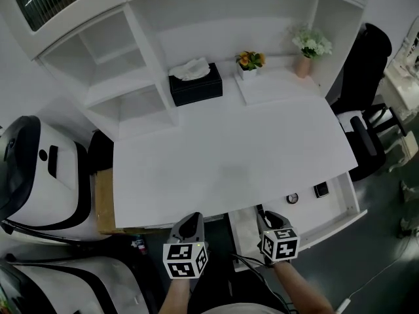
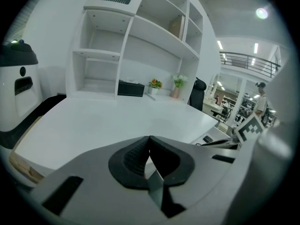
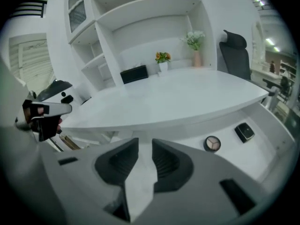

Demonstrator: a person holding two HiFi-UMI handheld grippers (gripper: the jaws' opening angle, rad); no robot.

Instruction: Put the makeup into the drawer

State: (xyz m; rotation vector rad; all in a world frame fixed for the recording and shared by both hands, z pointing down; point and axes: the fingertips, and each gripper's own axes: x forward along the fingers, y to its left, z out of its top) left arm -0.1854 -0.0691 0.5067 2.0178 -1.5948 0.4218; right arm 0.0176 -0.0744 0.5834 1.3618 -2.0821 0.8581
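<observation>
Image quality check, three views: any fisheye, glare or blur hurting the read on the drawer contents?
Head view: even, soft light, mild bending at the edges; the round compact and black compact in the drawer look tiny. Left gripper view: heavy fisheye, dark corners, and the ceiling light flares. Right gripper view: same fisheye, both compacts clear, left edge smeared.

Desk (image 1: pixel 229 149) and drawer (image 1: pixel 337 209): smooth white surfaces, matt with a faint sheen. Tissue box (image 1: pixel 196 87): matt black, holding soft white paper tissue (image 1: pixel 190 69). Board (image 1: pixel 105 201) beside the desk: bare, wood-coloured. Left gripper (image 2: pixel 149 139) and right gripper (image 3: pixel 145 142): matt grey plastic shells with black ribbed pads (image 3: pixel 166 163). Square compact (image 3: pixel 244 132): glossy black case.
</observation>
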